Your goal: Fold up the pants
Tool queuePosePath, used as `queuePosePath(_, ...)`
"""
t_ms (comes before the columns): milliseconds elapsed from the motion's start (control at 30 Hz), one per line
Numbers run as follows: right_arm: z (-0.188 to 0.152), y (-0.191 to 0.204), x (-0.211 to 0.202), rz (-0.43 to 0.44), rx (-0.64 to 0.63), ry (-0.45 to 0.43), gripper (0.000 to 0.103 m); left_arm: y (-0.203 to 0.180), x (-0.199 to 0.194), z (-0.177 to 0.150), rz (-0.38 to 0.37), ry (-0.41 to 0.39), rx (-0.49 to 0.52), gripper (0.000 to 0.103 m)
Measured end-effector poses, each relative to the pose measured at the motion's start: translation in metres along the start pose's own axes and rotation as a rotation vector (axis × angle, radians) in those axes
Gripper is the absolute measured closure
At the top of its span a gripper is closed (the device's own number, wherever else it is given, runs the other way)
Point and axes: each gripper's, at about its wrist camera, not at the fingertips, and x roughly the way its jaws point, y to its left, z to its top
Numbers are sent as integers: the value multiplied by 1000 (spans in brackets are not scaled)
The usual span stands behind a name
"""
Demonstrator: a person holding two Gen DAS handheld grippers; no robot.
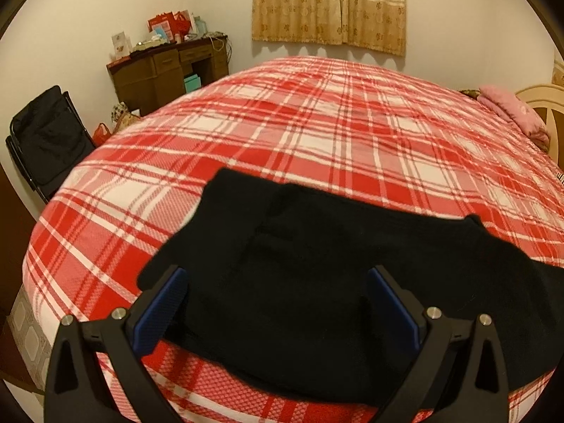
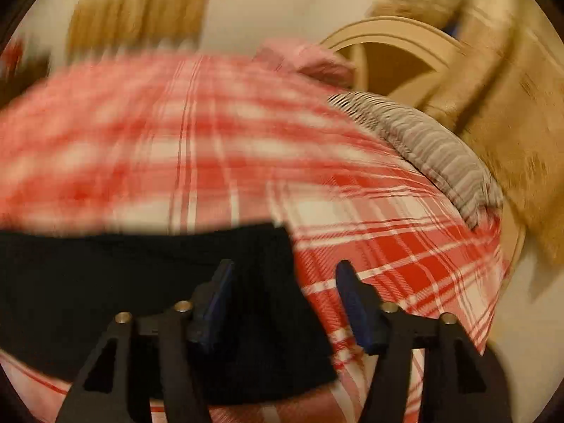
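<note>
Black pants (image 1: 317, 282) lie flat on a red and white plaid bed cover (image 1: 317, 123), near its front edge. My left gripper (image 1: 278, 278) is open, its blue-padded fingers just above the pants' left end. In the right wrist view, which is blurred, the pants (image 2: 141, 282) stretch from the left edge to a straight end at the middle. My right gripper (image 2: 285, 271) is open over that end, its left finger over the cloth and its right finger over the bed cover (image 2: 387, 246).
A pink folded cloth (image 1: 511, 112) and a wooden headboard (image 2: 405, 53) are at the bed's far right. A striped pillow (image 2: 430, 148) lies by the headboard. A brown desk (image 1: 169, 70), a black chair (image 1: 46, 137) and a curtain (image 1: 328, 3) stand beyond the bed.
</note>
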Motion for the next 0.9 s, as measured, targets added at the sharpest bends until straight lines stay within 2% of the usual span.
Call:
queuePosePath(33,3,-5,-13,2,60,-39,42,0,-2,1,-1,-7,-2,0)
queuePosePath(67,4,-6,-26,40,100,-74,42,0,-5,3,0,-15,-3,0)
queuePosePath(167,5,20,-47,214,86,-77,42,-5,-15,6,-3,-47,10,0)
queuePosePath(267,-1,80,-60,411,7,-38,42,-18,-22,6,-23,-72,49,0)
queuePosePath(367,-9,152,-64,615,-56,31,42,-30,-20,2,-6,-64,95,0)
queuePosePath(500,-21,251,-71,806,-161,100,42,-26,-13,-3,-8,-25,83,0)
queuePosePath(600,-36,321,-77,889,-246,129,42,-21,-11,-8,-21,-5,53,0)
queuePosePath(700,-51,378,-73,929,-297,164,42,-15,-5,-12,29,4,68,0)
queuePosePath(767,-60,406,-66,918,-319,178,42,-8,0,-13,43,12,68,0)
queuePosePath(833,-72,431,-52,875,-348,241,42,2,8,-15,54,26,59,0)
queuePosePath(900,-78,442,-54,815,-361,188,40,6,12,-18,74,12,79,0)
